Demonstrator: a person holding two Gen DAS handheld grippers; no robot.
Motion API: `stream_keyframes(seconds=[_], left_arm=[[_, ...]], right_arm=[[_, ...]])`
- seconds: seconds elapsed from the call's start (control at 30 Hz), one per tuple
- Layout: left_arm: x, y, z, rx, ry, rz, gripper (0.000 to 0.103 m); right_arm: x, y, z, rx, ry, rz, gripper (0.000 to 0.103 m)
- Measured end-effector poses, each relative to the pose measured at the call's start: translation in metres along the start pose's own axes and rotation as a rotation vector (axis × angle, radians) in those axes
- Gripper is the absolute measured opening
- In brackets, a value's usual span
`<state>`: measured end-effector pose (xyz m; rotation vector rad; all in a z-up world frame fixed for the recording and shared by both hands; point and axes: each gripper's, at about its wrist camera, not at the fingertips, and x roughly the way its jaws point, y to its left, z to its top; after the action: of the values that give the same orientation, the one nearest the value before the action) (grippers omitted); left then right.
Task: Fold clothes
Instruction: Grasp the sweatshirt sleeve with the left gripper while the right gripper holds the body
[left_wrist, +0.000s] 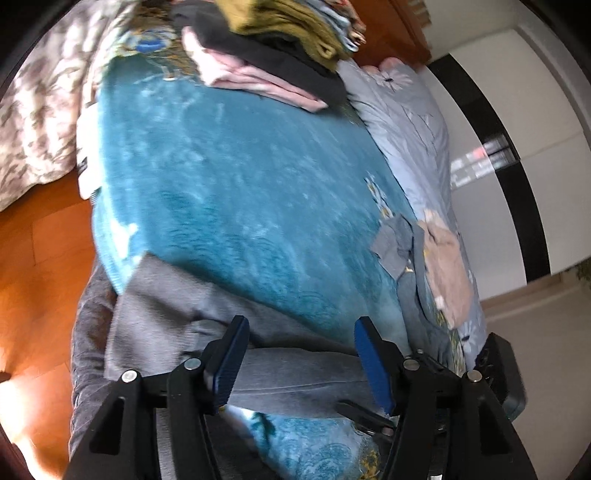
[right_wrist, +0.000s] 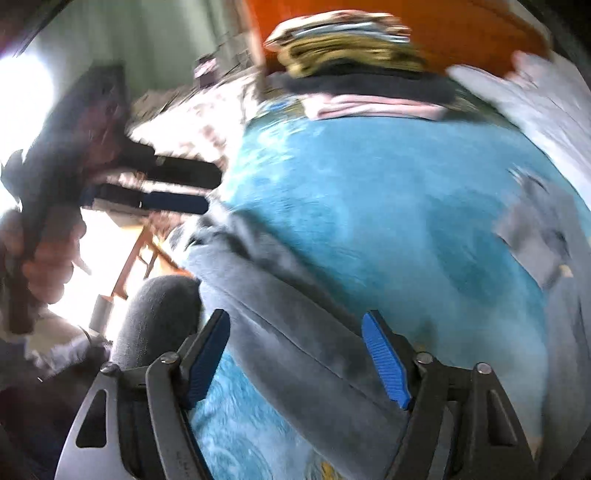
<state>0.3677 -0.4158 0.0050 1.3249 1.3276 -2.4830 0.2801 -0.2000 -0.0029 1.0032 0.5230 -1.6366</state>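
A grey garment (left_wrist: 173, 314) lies across the near edge of a teal blanket (left_wrist: 240, 177) on the bed. My left gripper (left_wrist: 301, 325) is open, its blue pads apart just above the grey cloth. In the right wrist view the same grey garment (right_wrist: 295, 325) runs between the pads of my right gripper (right_wrist: 297, 317), which is open. The left gripper also shows in the right wrist view (right_wrist: 207, 186) at the left, jaws apart, by the garment's far end. A stack of folded clothes (left_wrist: 280, 48) sits at the far end of the bed.
A grey and beige garment (left_wrist: 436, 266) lies at the blanket's right edge on a pale floral sheet (left_wrist: 410, 110). Orange wooden floor (left_wrist: 40, 258) is to the left, with a patterned quilt (left_wrist: 40, 107). A white wall and dark panel stand at the right.
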Motion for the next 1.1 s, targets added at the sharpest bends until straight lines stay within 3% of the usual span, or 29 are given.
stream_keyframes(seconds=[0.07, 0.17, 0.23, 0.3, 0.4, 0.6, 0.77, 0.83, 0.97, 1.1], left_arm=[[-0.005, 0.008, 0.001, -0.018, -0.01, 0.0, 0.063], [-0.01, 0.018, 0.002, -0.042, -0.023, 0.0, 0.063], [-0.011, 0.024, 0.003, -0.058, -0.024, -0.001, 0.063], [-0.012, 0.028, 0.005, -0.073, -0.027, -0.01, 0.063], [-0.014, 0.035, 0.006, -0.089, -0.032, -0.024, 0.063], [-0.019, 0.05, 0.011, -0.127, -0.043, -0.048, 0.063], [-0.02, 0.06, 0.012, -0.144, -0.052, -0.048, 0.063], [-0.016, 0.062, 0.012, -0.151, -0.042, -0.05, 0.063], [0.001, 0.056, 0.009, -0.13, -0.004, -0.054, 0.063], [0.022, 0.044, 0.007, -0.102, 0.047, -0.063, 0.063]], right_arm=[[0.014, 0.009, 0.003, -0.049, 0.036, -0.004, 0.061], [0.03, 0.015, 0.002, -0.089, 0.087, -0.017, 0.06], [0.036, 0.017, -0.001, -0.11, 0.111, -0.038, 0.048], [0.039, 0.021, -0.003, -0.122, 0.121, -0.054, 0.024], [0.04, 0.024, 0.003, -0.118, 0.116, -0.059, 0.009], [0.015, -0.004, 0.032, 0.017, 0.001, -0.07, 0.005], [-0.024, -0.077, 0.055, 0.27, -0.148, -0.118, 0.005], [-0.034, -0.121, 0.056, 0.437, -0.186, -0.173, 0.005], [-0.028, -0.177, 0.034, 0.674, -0.139, -0.236, 0.005], [-0.024, -0.187, 0.015, 0.722, -0.103, -0.266, 0.007]])
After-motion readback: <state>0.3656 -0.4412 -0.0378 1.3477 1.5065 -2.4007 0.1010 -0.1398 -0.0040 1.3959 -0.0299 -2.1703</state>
